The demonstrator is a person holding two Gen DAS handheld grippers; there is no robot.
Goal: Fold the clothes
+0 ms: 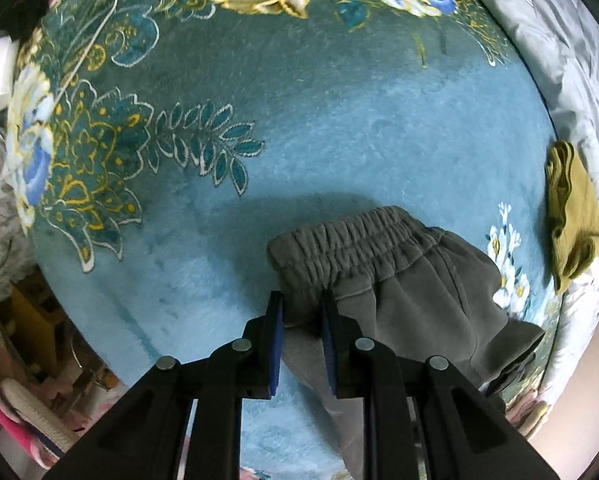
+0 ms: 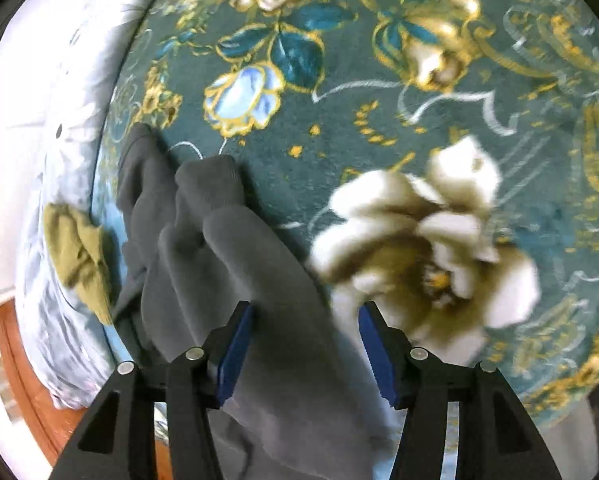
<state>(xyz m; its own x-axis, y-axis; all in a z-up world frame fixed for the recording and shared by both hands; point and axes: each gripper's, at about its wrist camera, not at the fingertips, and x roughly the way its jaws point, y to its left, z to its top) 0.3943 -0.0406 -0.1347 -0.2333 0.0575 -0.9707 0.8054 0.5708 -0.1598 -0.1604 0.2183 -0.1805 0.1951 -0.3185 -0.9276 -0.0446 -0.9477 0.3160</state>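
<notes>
Grey sweatpants (image 1: 383, 272) lying bunched, lower centre, on floral blanket (image 1: 339, 128). Left gripper (image 1: 302, 312) clamping waistband; right gripper (image 2: 305, 320) spread, straddling leg, not gripping. Folding barely begun, seemingly.

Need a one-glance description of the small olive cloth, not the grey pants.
Start from the teal floral blanket covering the bed, then follow it to the edge where it meets the pale grey quilt. The olive cloth lies crumpled on that seam, beyond the grey sweatpants. It is the only yellow-green item, far smaller than the pants.
</notes>
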